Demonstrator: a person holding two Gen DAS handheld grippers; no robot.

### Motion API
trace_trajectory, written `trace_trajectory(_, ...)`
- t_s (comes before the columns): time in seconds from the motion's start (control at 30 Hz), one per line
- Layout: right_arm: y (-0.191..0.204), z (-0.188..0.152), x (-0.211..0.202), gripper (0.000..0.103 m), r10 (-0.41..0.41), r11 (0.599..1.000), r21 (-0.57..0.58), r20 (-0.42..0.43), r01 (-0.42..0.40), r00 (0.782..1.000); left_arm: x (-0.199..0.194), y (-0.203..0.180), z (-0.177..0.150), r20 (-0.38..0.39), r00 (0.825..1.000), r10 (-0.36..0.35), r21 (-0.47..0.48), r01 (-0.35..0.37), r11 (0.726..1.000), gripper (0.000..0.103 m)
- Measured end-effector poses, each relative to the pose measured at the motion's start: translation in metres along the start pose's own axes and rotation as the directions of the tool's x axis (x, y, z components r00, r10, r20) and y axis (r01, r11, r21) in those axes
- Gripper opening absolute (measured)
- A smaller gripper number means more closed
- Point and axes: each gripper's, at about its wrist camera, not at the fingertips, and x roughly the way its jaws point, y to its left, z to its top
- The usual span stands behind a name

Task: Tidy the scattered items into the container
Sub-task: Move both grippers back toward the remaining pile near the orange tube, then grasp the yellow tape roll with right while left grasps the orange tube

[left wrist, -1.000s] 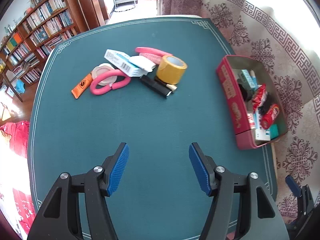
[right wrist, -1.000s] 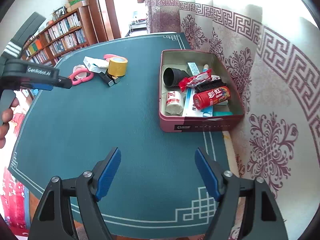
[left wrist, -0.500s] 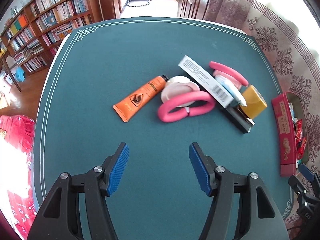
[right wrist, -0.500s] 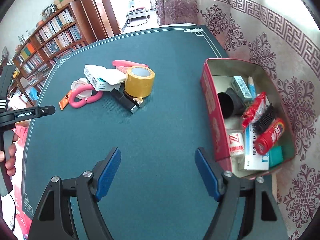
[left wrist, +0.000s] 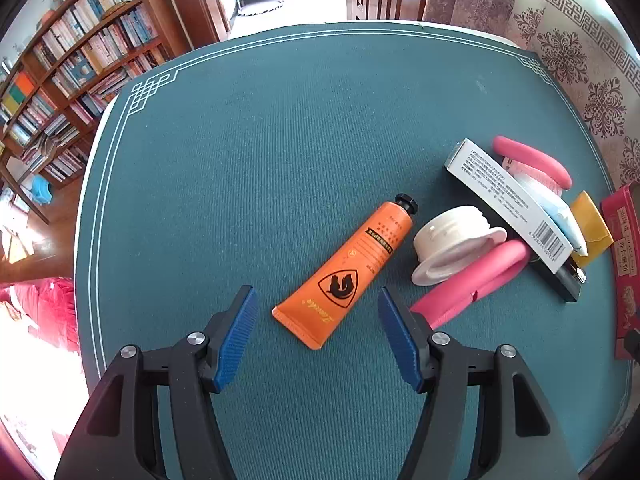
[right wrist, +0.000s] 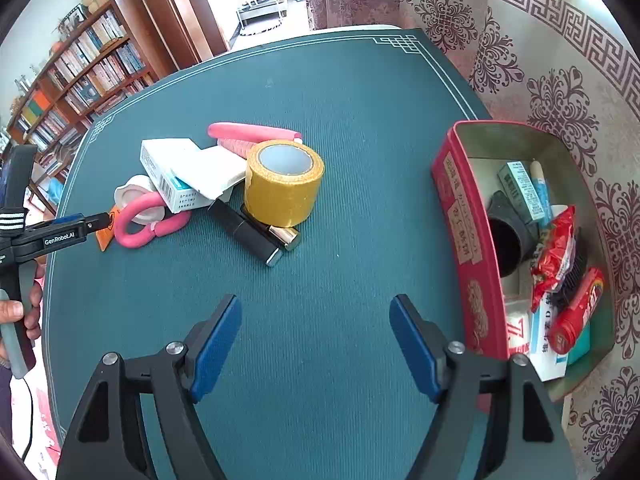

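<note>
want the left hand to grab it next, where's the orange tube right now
In the left wrist view the orange tube lies flat on the green mat, at the pile's left edge beside the white lid, just ahead of the open left hand-held gripper.

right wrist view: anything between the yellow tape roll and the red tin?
Nothing. In the right wrist view, only bare green table cover lies between the yellow tape roll and the red tin.

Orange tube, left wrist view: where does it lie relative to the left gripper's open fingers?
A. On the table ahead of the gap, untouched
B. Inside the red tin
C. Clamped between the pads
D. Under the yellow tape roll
A. The orange tube lies flat on the green table, its crimped end just ahead of the open left gripper, neither pad touching it.
</note>
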Motion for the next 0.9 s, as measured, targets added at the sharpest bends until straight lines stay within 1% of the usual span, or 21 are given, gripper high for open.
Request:
trace_trajectory(0.1, 0.001, 0.012, 0.002, 0.08, -0.007, 1.0, 0.001, 0.007, 0.007, 1.0, 0.011, -0.005, 0.007, -0.008, 1.0, -0.01, 0.032, 0.01, 0.999, 0.066)
trace_trajectory(0.23, 0.004, 0.032, 0.006, 0.08, -0.011, 1.0, -0.004, 0.021, 0.011, 1.0, 0.024, -0.014, 0.015, -0.019, 1.0, 0.003, 0.088, -0.001, 0.996, 0.066)
trace_trajectory(0.33, 0.009, 0.046, 0.008, 0.08, -0.009, 1.0, -0.015, 0.037, 0.01, 0.999, 0.031, -0.017, 0.02, -0.02, 1.0, 0.0, 0.109, 0.003, 0.994, 0.066)
trace_trajectory(0.47, 0.016, 0.064, 0.014, 0.08, -0.016, 1.0, -0.023, 0.053, 0.018, 0.998, 0.035, -0.013, 0.027, -0.015, 0.999, -0.044, 0.081, 0.045, 0.996, 0.066)
trace_trajectory(0.57, 0.017, 0.075, 0.024, 0.08, -0.001, 1.0, -0.003, 0.038, 0.001, 0.999, 0.035, -0.009, 0.029, -0.006, 0.998, -0.059, 0.046, 0.059, 0.997, 0.066)
trace_trajectory(0.6, 0.018, 0.079, 0.029, 0.08, 0.004, 1.0, 0.003, 0.031, -0.004, 1.0, 0.034, -0.009, 0.029, -0.002, 0.998, -0.059, 0.045, 0.059, 0.997, 0.064)
trace_trajectory(0.63, 0.018, 0.082, 0.034, 0.08, 0.005, 1.0, 0.009, 0.024, -0.006, 1.0, 0.033, -0.008, 0.028, 0.004, 0.998, -0.063, 0.047, 0.063, 0.997, 0.058)
trace_trajectory(0.67, 0.018, 0.086, 0.039, 0.08, 0.008, 1.0, 0.015, 0.015, -0.008, 1.0, 0.032, -0.007, 0.027, 0.006, 0.998, -0.068, 0.047, 0.068, 0.997, 0.054)
trace_trajectory(0.73, 0.019, 0.092, 0.051, 0.08, 0.013, 1.0, 0.027, -0.009, -0.012, 1.0, 0.029, -0.003, 0.027, 0.0, 0.996, -0.094, 0.027, 0.094, 0.995, 0.038)
trace_trajectory(0.77, 0.02, 0.095, 0.058, 0.08, 0.008, 0.999, 0.032, -0.02, -0.007, 1.0, 0.028, 0.001, 0.027, -0.008, 0.993, -0.121, 0.004, 0.121, 0.993, 0.034)
trace_trajectory(0.8, 0.021, 0.097, 0.063, 0.08, 0.002, 0.999, 0.035, -0.029, -0.001, 1.0, 0.027, 0.006, 0.027, -0.017, 0.988, -0.151, -0.027, 0.15, 0.988, 0.031)
trace_trajectory(0.9, 0.021, 0.1, 0.077, 0.08, -0.003, 0.999, 0.049, -0.062, 0.006, 0.998, 0.027, 0.021, 0.027, -0.025, 0.979, -0.203, -0.093, 0.2, 0.975, 0.03)
